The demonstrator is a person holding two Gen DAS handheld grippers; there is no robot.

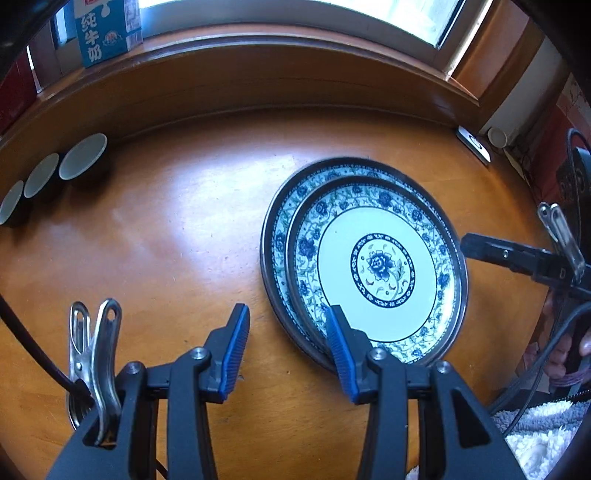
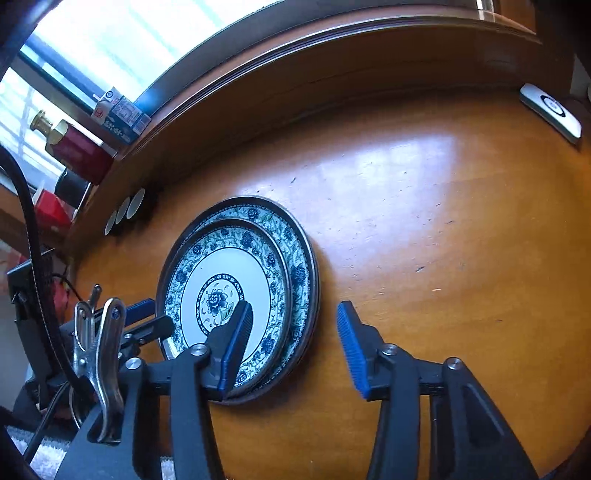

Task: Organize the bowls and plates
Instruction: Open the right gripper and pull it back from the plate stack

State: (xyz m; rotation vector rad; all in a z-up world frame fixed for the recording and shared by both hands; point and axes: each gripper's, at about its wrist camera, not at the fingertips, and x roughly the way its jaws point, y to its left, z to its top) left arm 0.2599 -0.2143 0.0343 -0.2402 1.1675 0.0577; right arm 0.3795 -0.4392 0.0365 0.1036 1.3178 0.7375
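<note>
Two blue-and-white floral plates lie stacked on the wooden table, the smaller plate (image 1: 380,266) (image 2: 229,280) on top of the larger plate (image 1: 284,210) (image 2: 299,269). My left gripper (image 1: 288,332) is open at the stack's near left rim, its right fingertip over the plate edge and its pads pressing on nothing. My right gripper (image 2: 293,328) is open at the stack's right rim, its left fingertip in front of the small plate. Its black finger (image 1: 491,251) shows at the stack's right side in the left wrist view. Three small white-lined bowls (image 1: 83,157) stand in a row at the far left.
A raised wooden sill (image 1: 258,74) runs along the table's back under the window. On it stand a blue milk carton (image 1: 107,33) and a red boxed bottle (image 2: 79,151). A white flat device (image 1: 474,144) lies at the back right. A white fluffy cloth (image 1: 535,435) is near right.
</note>
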